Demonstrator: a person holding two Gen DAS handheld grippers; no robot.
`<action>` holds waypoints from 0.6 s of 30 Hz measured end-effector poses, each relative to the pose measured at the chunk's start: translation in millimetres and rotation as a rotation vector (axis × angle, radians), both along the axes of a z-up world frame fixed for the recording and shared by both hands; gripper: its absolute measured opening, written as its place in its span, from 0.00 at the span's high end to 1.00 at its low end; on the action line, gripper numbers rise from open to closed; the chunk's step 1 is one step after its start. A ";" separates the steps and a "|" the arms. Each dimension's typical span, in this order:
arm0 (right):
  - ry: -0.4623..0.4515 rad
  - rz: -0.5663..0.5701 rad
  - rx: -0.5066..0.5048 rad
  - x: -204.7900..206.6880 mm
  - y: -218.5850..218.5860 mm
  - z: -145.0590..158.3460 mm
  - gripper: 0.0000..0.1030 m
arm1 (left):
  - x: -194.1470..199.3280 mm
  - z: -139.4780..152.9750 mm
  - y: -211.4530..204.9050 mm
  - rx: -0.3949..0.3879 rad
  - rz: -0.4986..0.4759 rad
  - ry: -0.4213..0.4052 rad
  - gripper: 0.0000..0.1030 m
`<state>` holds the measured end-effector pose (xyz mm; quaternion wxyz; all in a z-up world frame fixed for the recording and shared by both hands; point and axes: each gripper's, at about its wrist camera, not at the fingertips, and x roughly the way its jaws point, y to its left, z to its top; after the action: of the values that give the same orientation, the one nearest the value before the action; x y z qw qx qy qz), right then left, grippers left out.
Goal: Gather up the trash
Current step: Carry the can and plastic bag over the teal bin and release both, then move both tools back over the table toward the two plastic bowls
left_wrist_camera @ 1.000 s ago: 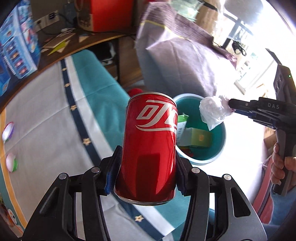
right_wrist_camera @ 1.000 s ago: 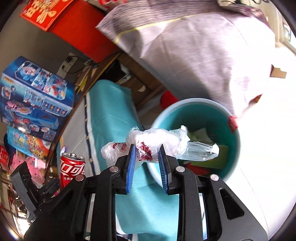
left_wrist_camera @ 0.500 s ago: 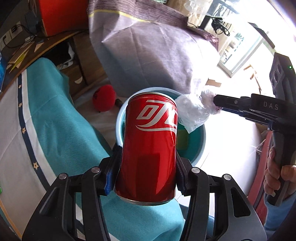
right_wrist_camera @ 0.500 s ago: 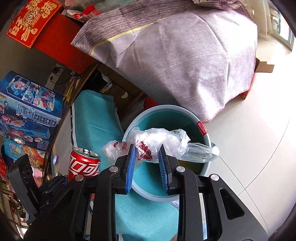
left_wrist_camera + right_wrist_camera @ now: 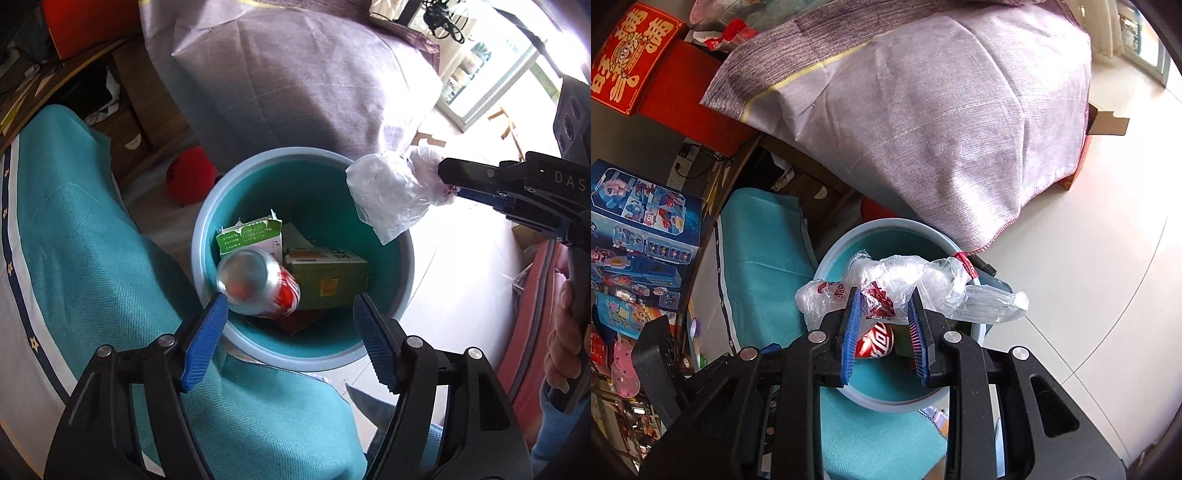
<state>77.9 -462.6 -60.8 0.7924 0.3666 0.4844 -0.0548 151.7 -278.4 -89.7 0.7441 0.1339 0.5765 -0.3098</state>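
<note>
My left gripper (image 5: pixel 290 338) is open and empty above the near rim of the teal bin (image 5: pixel 404 280). The red cola can (image 5: pixel 258 282) is blurred below it, inside the bin, beside a green carton (image 5: pixel 253 234) and a green box (image 5: pixel 327 277). My right gripper (image 5: pixel 882 328) is shut on a crumpled clear plastic bag (image 5: pixel 905 280) and holds it over the bin (image 5: pixel 831 258). In the left wrist view the bag (image 5: pixel 391 188) hangs above the bin's far right rim. The can (image 5: pixel 875 343) shows between the right fingers.
A teal tablecloth (image 5: pixel 85 240) hangs at the left, close to the bin. A large grey-purple cloth-covered bulk (image 5: pixel 295 81) stands behind the bin. A red ball (image 5: pixel 190 177) lies on the floor by it. Pale floor tiles (image 5: pixel 1089 258) spread to the right.
My left gripper has opened and let go of the cola can, which has dropped into the bin. Both grippers have moved closer over the bin. The right one still holds the bag.
</note>
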 end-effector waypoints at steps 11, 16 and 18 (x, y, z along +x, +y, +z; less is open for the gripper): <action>0.031 0.025 0.011 16.5 10.2 -14.2 0.57 | 14.3 -4.0 17.6 -0.004 0.068 0.021 0.18; 0.046 0.028 -0.001 19.3 15.5 -14.2 0.31 | 13.8 -3.5 23.3 -0.006 0.080 0.013 0.10; 0.055 0.022 0.009 18.7 15.7 -15.6 0.27 | 13.9 -4.8 24.5 -0.007 0.081 0.020 0.10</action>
<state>96.6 -446.9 -76.5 0.7776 0.3631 0.5104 -0.0540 165.6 -253.8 -94.6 0.7505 0.1049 0.5879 -0.2829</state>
